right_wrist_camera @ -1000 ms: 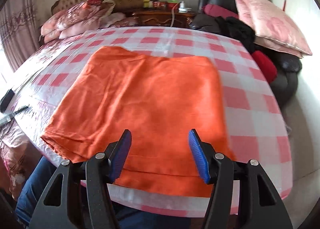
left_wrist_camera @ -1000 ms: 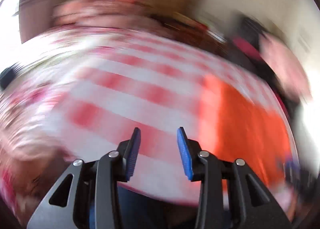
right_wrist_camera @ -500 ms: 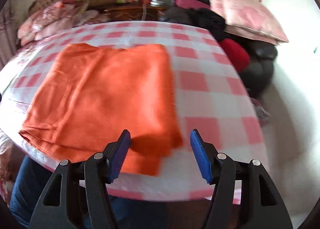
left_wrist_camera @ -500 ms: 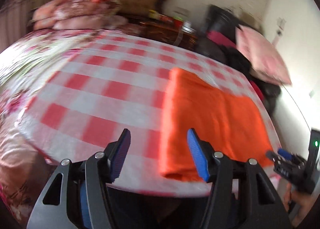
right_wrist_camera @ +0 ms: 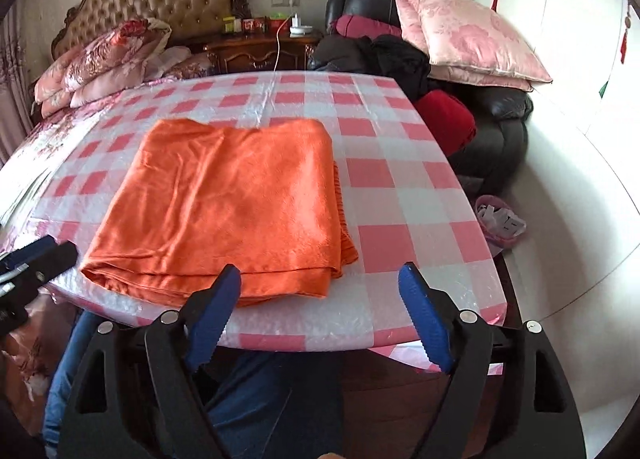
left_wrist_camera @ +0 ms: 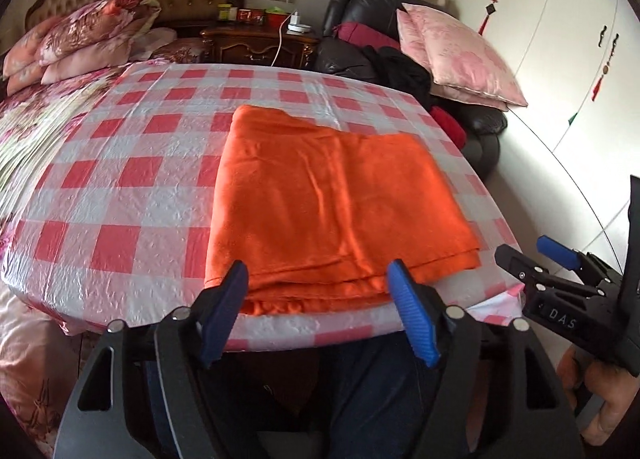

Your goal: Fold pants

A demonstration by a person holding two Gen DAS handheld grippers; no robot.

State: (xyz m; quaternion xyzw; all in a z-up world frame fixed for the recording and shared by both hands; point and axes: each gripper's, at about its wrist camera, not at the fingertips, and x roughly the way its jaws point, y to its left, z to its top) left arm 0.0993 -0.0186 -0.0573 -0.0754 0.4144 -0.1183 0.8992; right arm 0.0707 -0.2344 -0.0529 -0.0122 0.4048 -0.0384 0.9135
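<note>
The left gripper [left_wrist_camera: 318, 291] hangs over the near edge of the table, its two blue fingers spread wide and spreading further, with nothing between them; only the front hem of the pants shows behind the gap. The right gripper [right_wrist_camera: 320, 295] is the same: its jaws are opening and empty, and they stand in front of the table edge, not on the cloth. One second ago both claws were clearly narrower, so both have let go and widened since then.

The orange pants [left_wrist_camera: 332, 199] lie folded into a thick rectangle on the table with the red and white checked cloth [left_wrist_camera: 120, 179], near the front edge. In the right wrist view the pants [right_wrist_camera: 228, 203] now lie to the left of centre. One second ago the pants filled a much wider area under the right gripper and looked like a single flat layer; now several layers are stacked at the front edge. The left wrist view was badly blurred a second ago and showed the pants at its right edge; now it is sharp and the pants lie straight ahead. A hand [left_wrist_camera: 596, 391] holds the right gripper at the right border of that view.
</note>
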